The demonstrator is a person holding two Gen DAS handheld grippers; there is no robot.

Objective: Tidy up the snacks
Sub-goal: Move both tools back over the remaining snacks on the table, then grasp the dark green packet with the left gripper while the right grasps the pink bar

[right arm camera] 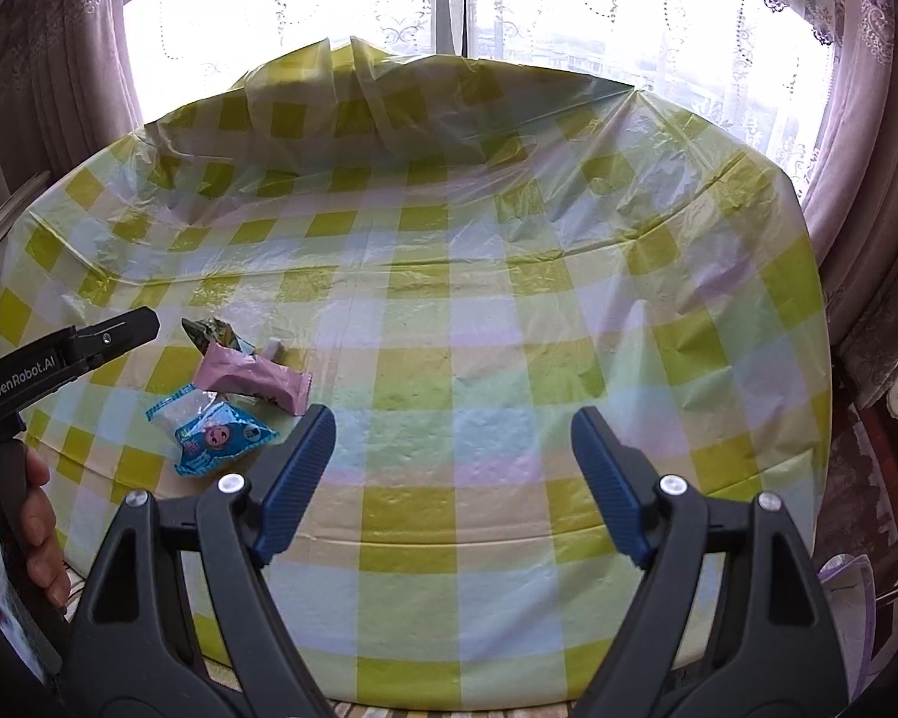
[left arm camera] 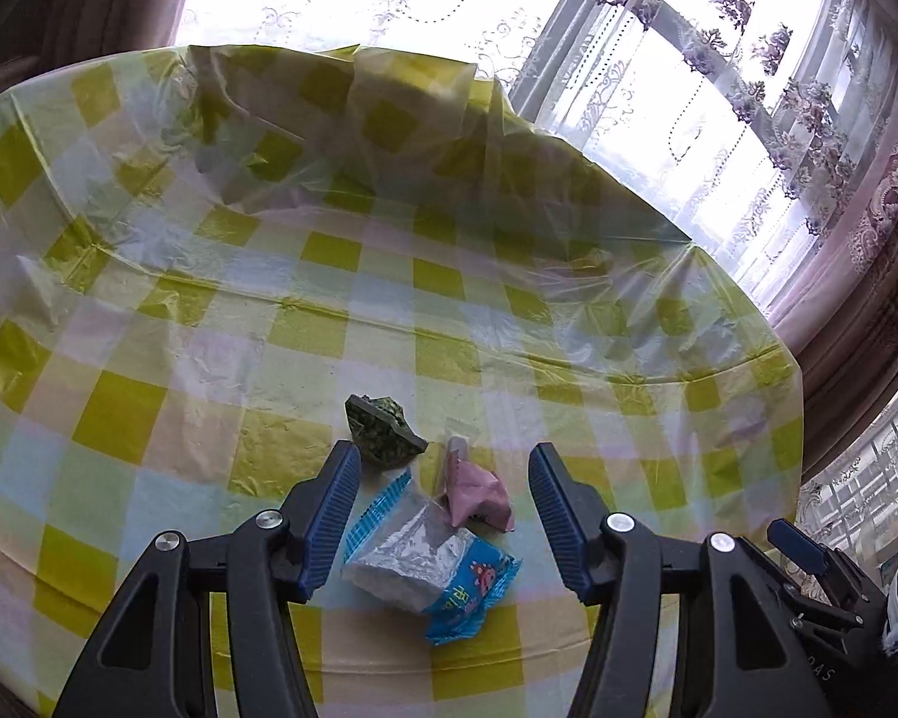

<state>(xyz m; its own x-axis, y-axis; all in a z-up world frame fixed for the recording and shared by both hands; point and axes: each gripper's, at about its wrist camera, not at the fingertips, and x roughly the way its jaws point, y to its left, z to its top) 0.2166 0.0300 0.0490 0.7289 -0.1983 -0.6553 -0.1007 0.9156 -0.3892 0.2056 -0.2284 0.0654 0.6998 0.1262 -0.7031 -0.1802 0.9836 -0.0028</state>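
blue packet (left arm camera: 443,568), pink packet (left arm camera: 479,490), green packet (left arm camera: 383,431), clustered

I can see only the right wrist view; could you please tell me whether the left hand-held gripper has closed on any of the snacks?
Observer: No. In the left wrist view the left hand-held gripper is open, with the blue-and-silver foil snack packet lying between its fingers, ungrasped.

Operator: Thank you. Does the blue packet touch the pink one?

Observer: The crumpled pink paper-wrapped snack lies just behind it, and their edges appear to meet.

Operator: And the dark one behind them?

Observer: The dark green crinkled snack wrapper lies beyond the left fingertip, apart from the blue packet.

Operator: Is my gripper visible to you?

Observer: Yes, the right hand-held gripper shows at the left view's right edge.
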